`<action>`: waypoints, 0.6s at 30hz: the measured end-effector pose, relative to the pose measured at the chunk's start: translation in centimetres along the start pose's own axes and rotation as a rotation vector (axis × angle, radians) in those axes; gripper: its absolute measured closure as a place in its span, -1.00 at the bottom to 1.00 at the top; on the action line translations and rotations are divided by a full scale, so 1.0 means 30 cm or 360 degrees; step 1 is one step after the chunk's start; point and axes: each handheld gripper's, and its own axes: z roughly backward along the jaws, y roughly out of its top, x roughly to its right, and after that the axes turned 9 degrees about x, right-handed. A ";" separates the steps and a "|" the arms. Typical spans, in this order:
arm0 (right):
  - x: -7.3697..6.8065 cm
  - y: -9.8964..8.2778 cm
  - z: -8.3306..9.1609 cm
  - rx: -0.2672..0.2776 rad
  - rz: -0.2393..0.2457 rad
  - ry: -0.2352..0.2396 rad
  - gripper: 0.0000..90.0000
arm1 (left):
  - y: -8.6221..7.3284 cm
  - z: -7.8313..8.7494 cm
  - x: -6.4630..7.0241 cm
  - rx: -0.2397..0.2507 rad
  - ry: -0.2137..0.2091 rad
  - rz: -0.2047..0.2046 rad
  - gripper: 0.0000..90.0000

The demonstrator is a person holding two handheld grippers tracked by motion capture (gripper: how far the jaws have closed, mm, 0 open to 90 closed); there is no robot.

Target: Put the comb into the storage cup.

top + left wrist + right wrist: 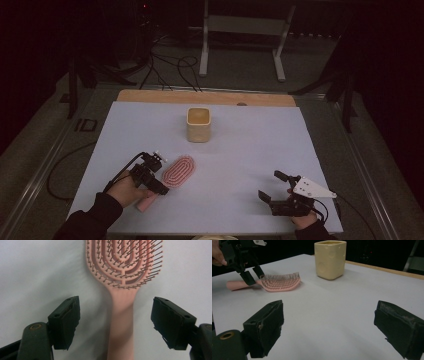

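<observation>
White table (pixel 240 165), left gripper (pixel 115 322) astride pink hairbrush (pixel 122 322) handle, fingers apart

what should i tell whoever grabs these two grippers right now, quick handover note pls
Left gripper: jaws open, straddling the handle of the pink hairbrush, with a gap on both sides; no grip yet.
Right gripper: open and holding nothing, near the front right of the table.
Hairbrush: lying flat on the white table cover, bristles up, at the front left.
Cream square cup: upright near the middle back, apart from the brush.
Done: left gripper lined up over the handle.
Left: close on the handle and lift; the cup looks like the likely place for the brush, but that is a guess.
</observation>
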 end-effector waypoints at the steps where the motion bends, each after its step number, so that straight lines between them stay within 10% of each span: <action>1: 0.001 0.000 0.000 0.0005 0.0002 0.0002 -0.80 | 0.000 -0.007 0.000 -0.0010 0.0001 -0.0012 -0.34; 18: 0.001 0.001 0.002 0.0001 0.0007 -0.0001 -0.80 | 0.016 -0.042 0.012 -0.0053 0.0022 -0.0054 0.24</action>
